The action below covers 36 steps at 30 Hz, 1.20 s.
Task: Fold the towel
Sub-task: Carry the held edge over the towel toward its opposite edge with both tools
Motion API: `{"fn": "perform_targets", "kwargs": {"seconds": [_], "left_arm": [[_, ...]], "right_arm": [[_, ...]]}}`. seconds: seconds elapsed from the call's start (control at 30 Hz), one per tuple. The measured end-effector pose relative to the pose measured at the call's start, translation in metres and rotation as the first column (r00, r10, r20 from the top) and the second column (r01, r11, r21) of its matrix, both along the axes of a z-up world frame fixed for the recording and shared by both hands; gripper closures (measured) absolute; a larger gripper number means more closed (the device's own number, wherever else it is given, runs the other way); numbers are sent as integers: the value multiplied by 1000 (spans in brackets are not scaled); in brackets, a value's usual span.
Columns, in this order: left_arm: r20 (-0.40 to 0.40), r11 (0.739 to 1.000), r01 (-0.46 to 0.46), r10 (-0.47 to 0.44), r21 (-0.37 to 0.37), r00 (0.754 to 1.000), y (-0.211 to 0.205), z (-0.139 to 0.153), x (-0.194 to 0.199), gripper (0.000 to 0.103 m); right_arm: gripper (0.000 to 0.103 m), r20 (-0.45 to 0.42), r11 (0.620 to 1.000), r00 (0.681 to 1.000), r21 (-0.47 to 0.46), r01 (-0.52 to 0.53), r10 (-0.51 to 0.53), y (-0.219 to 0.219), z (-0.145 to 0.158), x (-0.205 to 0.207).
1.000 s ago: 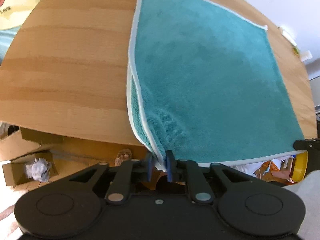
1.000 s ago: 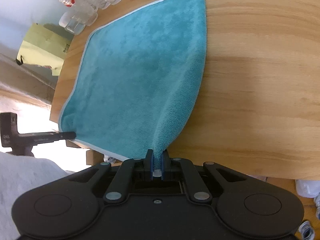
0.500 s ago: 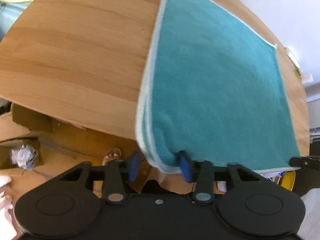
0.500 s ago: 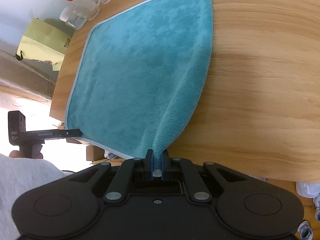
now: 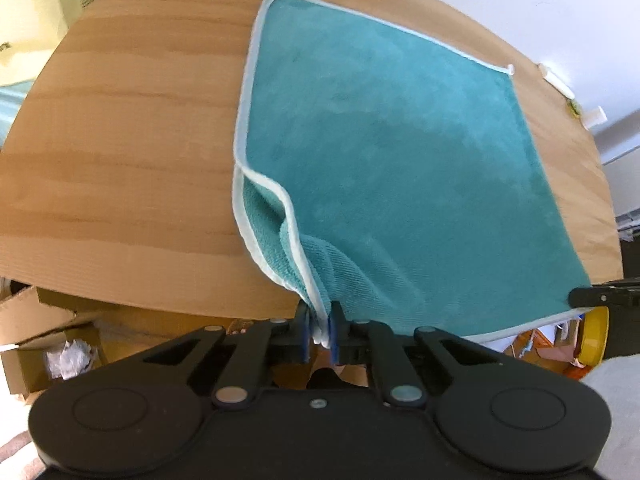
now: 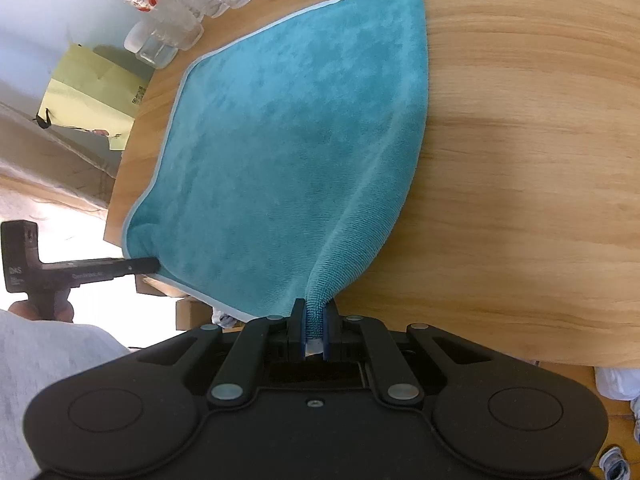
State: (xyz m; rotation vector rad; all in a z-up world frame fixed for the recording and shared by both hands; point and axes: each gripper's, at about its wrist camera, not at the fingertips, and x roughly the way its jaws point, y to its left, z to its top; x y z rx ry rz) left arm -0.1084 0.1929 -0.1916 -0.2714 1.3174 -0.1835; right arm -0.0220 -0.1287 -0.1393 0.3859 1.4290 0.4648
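Towel lay spread on the wooden surface; left tool was closing on its doubled near corner; right tool gripped the other.

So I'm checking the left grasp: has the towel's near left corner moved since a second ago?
Yes. The towel corner has lifted off the table edge, bunched in the closing left hand-held gripper.

The bottles at the table's far edge are cut off by the picture's top, their labels too small to read. The towel corner vanishes between the left gripper pads.
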Motion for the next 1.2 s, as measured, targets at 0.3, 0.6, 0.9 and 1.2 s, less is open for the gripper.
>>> {"fn": "perform_targets", "kwargs": {"seconds": [0.3,0.6,0.9,1.2], "left_arm": [[43,1000,15,-15,-11,999,2,21,11,95],[108,1000,13,-10,-28,994,5,46,33,95],[130,999,-16,21,-42,991,14,56,57,94],[139,998,-42,47,-42,989,19,56,93,94]], "right_arm": [[95,43,1000,999,3,20,-20,-1,11,3],[95,108,997,992,47,60,-64,-6,30,14],[95,174,982,970,108,155,-172,-16,46,39],[95,206,968,949,130,214,-237,-21,51,68]]}}
